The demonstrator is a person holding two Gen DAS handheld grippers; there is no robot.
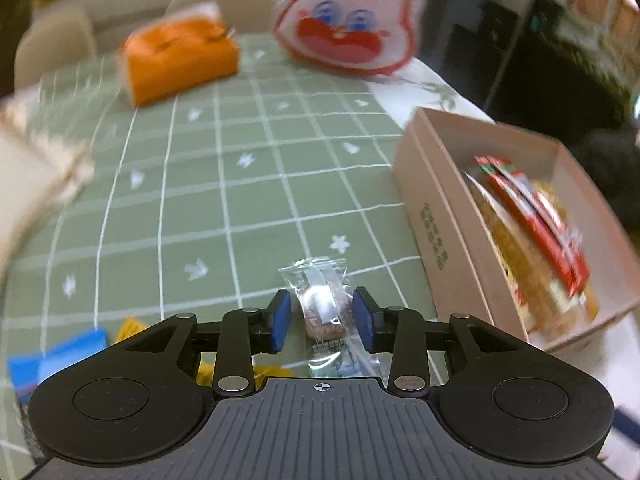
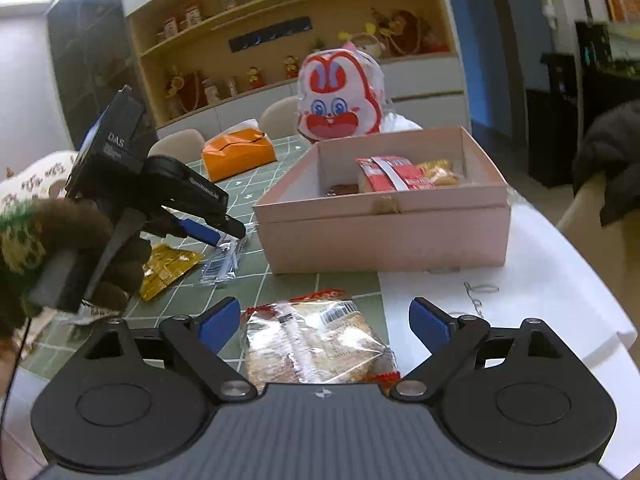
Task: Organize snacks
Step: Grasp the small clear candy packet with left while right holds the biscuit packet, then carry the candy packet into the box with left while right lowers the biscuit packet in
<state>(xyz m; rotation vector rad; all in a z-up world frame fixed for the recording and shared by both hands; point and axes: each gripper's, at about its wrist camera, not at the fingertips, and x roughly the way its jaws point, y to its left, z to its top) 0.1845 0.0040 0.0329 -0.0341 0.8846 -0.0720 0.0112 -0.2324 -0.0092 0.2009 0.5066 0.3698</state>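
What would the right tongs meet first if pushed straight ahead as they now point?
Probably the clear-wrapped pastry packet lying between the open right tongs; beyond it stands the pink box.

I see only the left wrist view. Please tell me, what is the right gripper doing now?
Observer: The right gripper is open, its fingers on either side of a clear-wrapped pastry packet on the table.
Operator: Does the pink box hold anything besides the red packets?
Observer: Yes, a dark brown snack lies on its floor, left of them.
Operator: What stands behind the rabbit bag?
Observer: A wooden shelf unit with figurines.
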